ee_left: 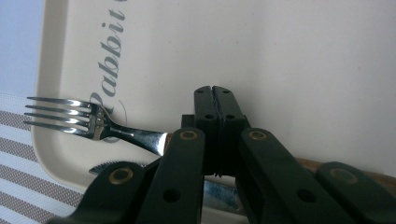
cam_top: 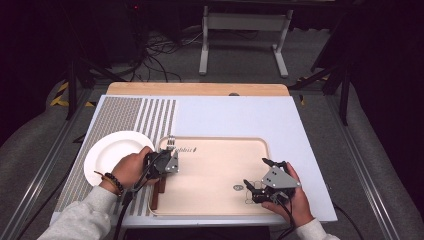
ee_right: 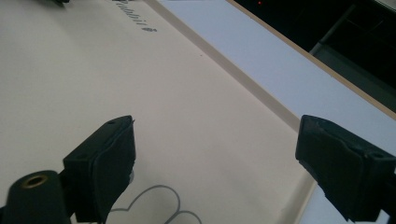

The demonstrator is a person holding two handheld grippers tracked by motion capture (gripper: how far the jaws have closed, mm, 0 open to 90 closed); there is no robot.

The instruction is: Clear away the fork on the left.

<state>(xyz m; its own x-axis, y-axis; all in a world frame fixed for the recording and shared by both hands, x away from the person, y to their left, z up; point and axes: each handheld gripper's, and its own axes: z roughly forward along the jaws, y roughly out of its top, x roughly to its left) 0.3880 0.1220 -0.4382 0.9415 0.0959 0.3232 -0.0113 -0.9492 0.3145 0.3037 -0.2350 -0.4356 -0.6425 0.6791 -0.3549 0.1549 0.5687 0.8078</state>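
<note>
The fork (ee_left: 84,119) lay at the left edge of the cream tray (cam_top: 215,200), its tines pointing toward the tray's far left corner and its wooden handle running back under the left gripper (ee_left: 215,100). A knife (ee_left: 116,166) lay just beside it, its serrated blade partly hidden by the gripper. The left gripper's fingers were clenched flat against each other above the tray, with nothing seen between them. A white plate (cam_top: 107,150) sat on the striped mat (cam_top: 150,117) left of the tray. The right gripper (cam_top: 260,175) hovered over the tray's near right part, fingers (ee_right: 105,163) released and wide apart, on the white bench (cam_top: 240,115).
</note>
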